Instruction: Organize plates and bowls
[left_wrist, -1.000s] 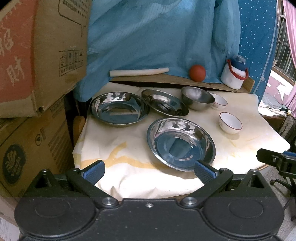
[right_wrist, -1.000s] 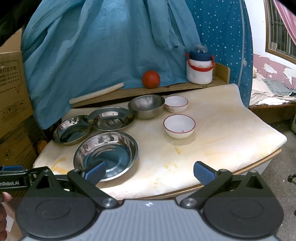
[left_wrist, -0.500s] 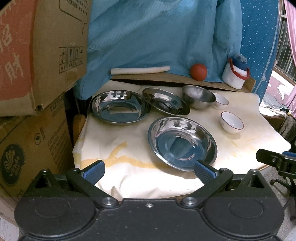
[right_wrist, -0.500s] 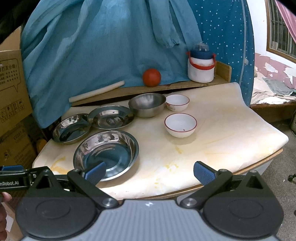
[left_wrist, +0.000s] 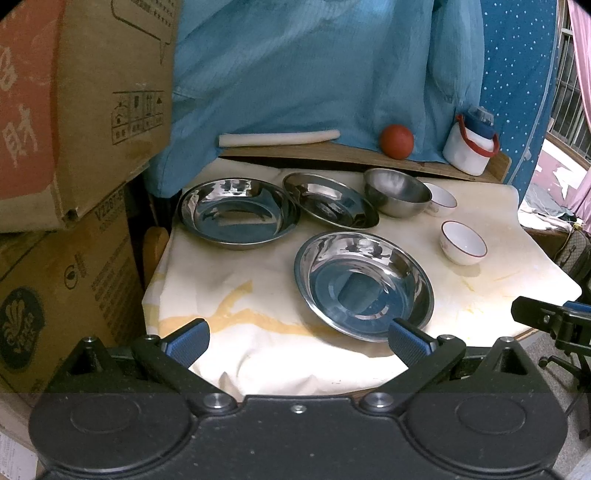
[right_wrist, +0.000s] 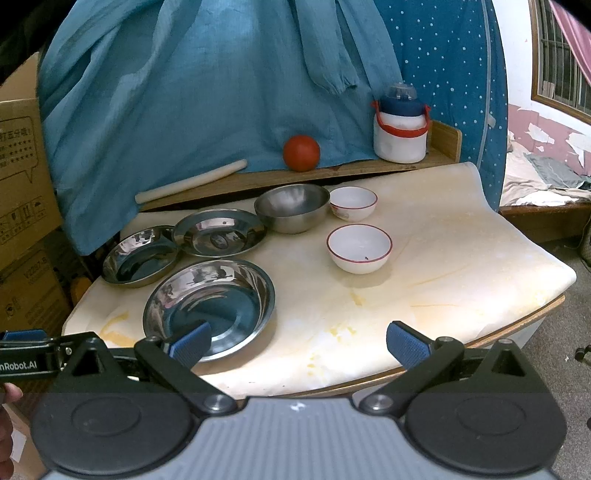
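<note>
A: What is being held at this point?

B: Nothing is being held. The left gripper (left_wrist: 298, 339) and the right gripper (right_wrist: 298, 341) are both being kept spread wide and empty, short of the table's near edge.

A: Where are the plates and bowls being found?

B: Three steel plates are lying unstacked on the left half of the table: the nearest plate (left_wrist: 364, 285) toward the front, the far-left plate (left_wrist: 238, 213) and the middle plate (left_wrist: 330, 201) behind it, their rims close or perhaps overlapping. The steel bowl (right_wrist: 291, 207) is sitting behind them, with the rear white bowl (right_wrist: 353, 202) just beside it and the front white bowl (right_wrist: 359, 248) apart, nearer the front.

A: How is the first grasp best being made?

B: Judging from the layout, the nearest plate is being favoured. Its raised rim should be pinched from the near side, then lifted level and lowered centred into a matching plate, since polished steel is likely to slip.

A: And the surroundings?

B: The table is being covered by a stained cream cloth (right_wrist: 443, 266), wrinkled at the front. A blue curtain (right_wrist: 184, 92) is hanging behind, and cardboard boxes (left_wrist: 74, 129) are crowding the left.
</note>
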